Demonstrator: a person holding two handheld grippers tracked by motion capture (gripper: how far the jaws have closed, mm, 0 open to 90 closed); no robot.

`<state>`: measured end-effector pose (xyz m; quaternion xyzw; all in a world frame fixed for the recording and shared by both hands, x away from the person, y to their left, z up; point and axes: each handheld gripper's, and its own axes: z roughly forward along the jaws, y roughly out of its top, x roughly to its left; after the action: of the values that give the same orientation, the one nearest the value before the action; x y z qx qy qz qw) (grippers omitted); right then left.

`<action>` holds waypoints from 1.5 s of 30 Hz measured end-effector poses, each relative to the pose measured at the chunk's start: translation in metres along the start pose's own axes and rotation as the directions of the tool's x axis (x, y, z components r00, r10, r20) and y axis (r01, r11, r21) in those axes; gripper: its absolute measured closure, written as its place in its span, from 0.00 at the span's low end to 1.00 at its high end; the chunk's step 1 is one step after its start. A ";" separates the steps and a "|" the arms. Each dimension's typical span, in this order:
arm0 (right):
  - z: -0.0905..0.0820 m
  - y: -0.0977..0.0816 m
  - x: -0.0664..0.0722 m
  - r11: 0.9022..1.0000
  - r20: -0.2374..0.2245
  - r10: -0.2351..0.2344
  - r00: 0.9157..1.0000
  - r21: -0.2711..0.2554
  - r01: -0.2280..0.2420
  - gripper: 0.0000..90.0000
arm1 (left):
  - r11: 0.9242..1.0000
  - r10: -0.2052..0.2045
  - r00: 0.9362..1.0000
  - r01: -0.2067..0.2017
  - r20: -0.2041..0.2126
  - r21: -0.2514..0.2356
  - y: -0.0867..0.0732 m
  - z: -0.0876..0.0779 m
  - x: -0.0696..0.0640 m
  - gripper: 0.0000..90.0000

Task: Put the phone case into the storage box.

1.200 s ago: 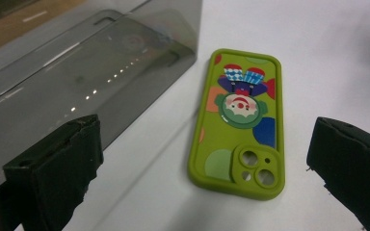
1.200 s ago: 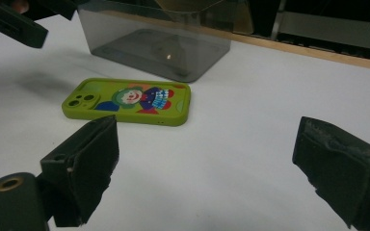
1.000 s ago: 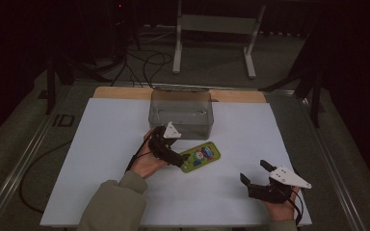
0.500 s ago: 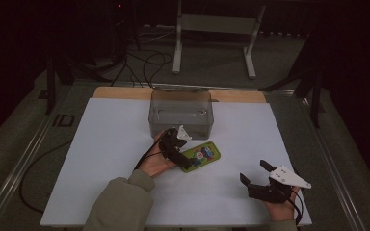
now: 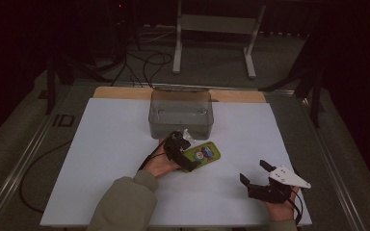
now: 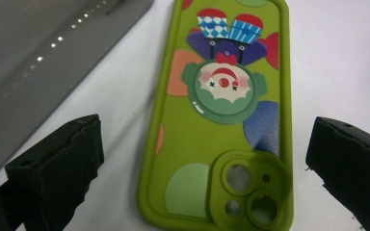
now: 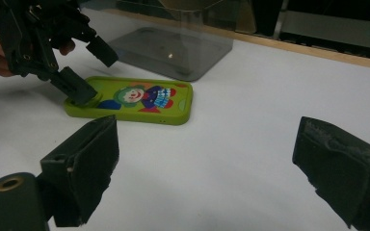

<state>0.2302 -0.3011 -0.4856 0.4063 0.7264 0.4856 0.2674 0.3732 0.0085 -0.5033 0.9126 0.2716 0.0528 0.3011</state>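
Count: one green phone case (image 5: 202, 155), centre of frame. One clear plastic box (image 5: 181, 114) above it. Two handheld grippers: left gripper (image 5: 185, 154) centre, right gripper (image 5: 254, 173) lower right. One white table (image 5: 106, 144).

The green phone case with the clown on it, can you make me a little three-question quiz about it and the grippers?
1. True or false: the left gripper is shut on the phone case.
2. What stands just behind the phone case? A) a clear plastic box B) a red cup C) a book
3. Fill in: the phone case lies flat on the white ____.

Key:
1. False. In the left gripper view its jaws stand wide, one on each side of the case.
2. A, the clear plastic box.
3. Table. The right gripper waits open, apart from the case.
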 end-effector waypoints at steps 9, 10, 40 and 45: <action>0.000 0.000 0.000 1.000 0.001 -0.001 1.000 -0.001 0.001 0.10 | 0.998 -0.004 1.000 0.002 0.029 0.063 -0.001 0.006 -0.002 0.07; 0.000 0.000 0.000 1.000 0.001 0.000 1.000 -0.001 0.000 0.10 | 0.997 -0.004 0.999 0.001 0.039 0.071 -0.002 0.007 -0.002 0.07; 0.003 0.001 0.003 1.000 -0.015 0.016 1.000 0.013 -0.015 0.10 | 0.989 0.101 0.992 -0.092 -0.080 0.114 -0.001 -0.006 -0.017 0.18; 0.008 0.003 0.009 1.000 -0.032 0.001 0.999 0.019 0.000 0.10 | 0.994 0.103 0.987 -0.098 -0.121 0.046 -0.001 -0.026 -0.020 0.18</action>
<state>0.2325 -0.2892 -0.4855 0.4013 0.7350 0.4851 0.2517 0.3486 0.0125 -0.4814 0.9258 0.2445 0.1188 0.2627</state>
